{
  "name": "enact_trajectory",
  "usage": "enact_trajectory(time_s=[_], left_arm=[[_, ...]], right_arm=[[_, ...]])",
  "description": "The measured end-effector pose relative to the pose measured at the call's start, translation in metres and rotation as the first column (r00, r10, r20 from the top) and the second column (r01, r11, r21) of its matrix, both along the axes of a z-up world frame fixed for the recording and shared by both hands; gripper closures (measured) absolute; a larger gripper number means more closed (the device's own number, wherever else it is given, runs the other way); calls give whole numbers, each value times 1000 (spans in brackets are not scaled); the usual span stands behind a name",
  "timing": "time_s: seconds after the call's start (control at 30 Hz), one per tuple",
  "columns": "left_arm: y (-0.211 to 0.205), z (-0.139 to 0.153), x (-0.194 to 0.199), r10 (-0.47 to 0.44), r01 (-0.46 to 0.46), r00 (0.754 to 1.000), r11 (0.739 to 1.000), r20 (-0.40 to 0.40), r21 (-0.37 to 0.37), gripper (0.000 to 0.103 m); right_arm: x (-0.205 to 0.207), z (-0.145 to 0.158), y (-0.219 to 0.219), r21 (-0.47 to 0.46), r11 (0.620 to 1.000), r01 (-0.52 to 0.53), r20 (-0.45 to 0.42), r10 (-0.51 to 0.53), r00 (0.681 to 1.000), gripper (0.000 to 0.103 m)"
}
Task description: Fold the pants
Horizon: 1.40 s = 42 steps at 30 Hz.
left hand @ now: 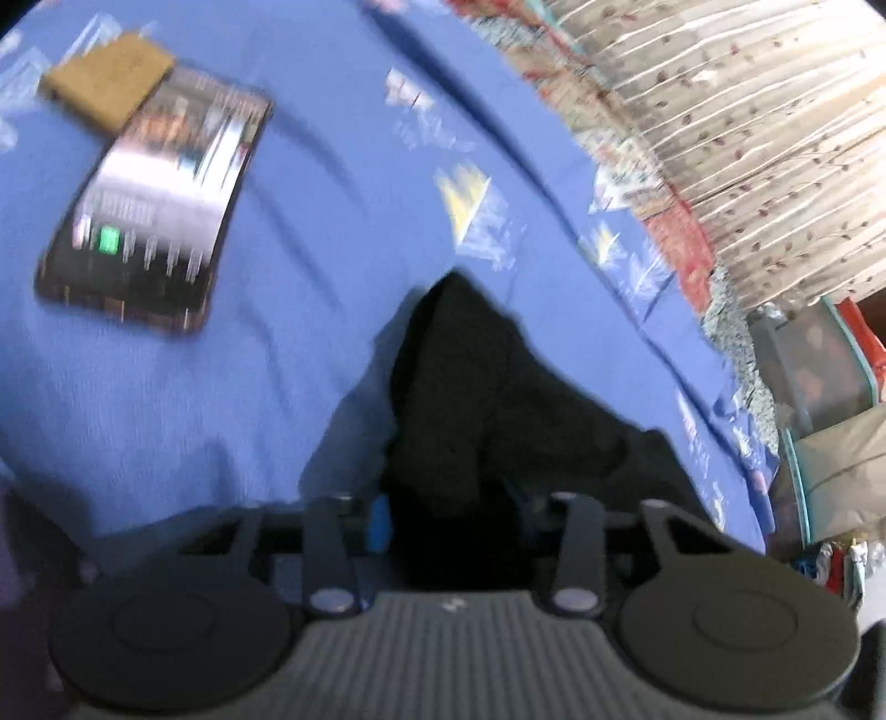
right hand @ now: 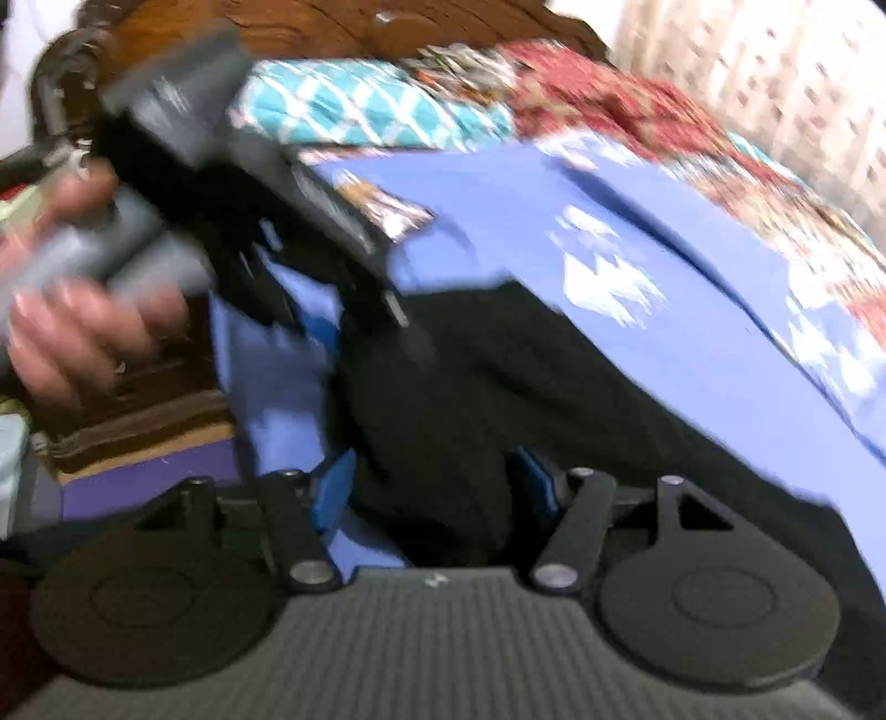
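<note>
Black pants [left hand: 487,387] lie bunched on a blue bedsheet [left hand: 221,387]. In the left wrist view a fold of them fills the narrow gap between the blue pads, and my left gripper [left hand: 448,509] is shut on it. In the right wrist view the pants [right hand: 554,399] stretch away to the right. My right gripper [right hand: 432,487] stands open around a bunch of the cloth, with a strip of sheet showing beside its left pad [right hand: 332,493]. A hand [right hand: 83,310] holds the left gripper [right hand: 360,321] at the upper left, its tips down on the pants' far edge. Both views are blurred.
A phone [left hand: 155,205] with a lit screen and a tan pad [left hand: 108,80] lie on the sheet at the far left. A curtain [left hand: 747,138] and a storage box [left hand: 814,365] stand past the bed's right edge. A teal pillow [right hand: 365,111], a red blanket [right hand: 609,105] and a wooden headboard [right hand: 332,27] are behind.
</note>
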<state>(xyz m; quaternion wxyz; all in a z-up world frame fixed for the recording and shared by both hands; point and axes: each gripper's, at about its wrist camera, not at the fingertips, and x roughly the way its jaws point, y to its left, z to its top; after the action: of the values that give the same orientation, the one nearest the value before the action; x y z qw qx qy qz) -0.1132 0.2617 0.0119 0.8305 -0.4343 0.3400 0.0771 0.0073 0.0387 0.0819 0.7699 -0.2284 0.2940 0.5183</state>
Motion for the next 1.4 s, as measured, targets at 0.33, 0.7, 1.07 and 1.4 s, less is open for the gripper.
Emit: enact_trajectory(time_s=[0.33,0.7,1.07,1.4], left_arm=[[-11,57,-21,16,-49,988,976,153,213,80],[18,56,-46,145,-156,988,946,59,283,67],[-73,65,118,-381,398,905,596,-191,698,20],[-114,-5,150,-134,432,901,358,-412,828,94]], right_arm=[[-5,-4,32,34,998,44,35,-45,998,70],[-3,1,-14,88,995,54,22,-56,998,47],[39,-23,-117,72,851,520,-164,-504,848,47],[50,-39,-118,18,822,570,-210,-554,806,47]])
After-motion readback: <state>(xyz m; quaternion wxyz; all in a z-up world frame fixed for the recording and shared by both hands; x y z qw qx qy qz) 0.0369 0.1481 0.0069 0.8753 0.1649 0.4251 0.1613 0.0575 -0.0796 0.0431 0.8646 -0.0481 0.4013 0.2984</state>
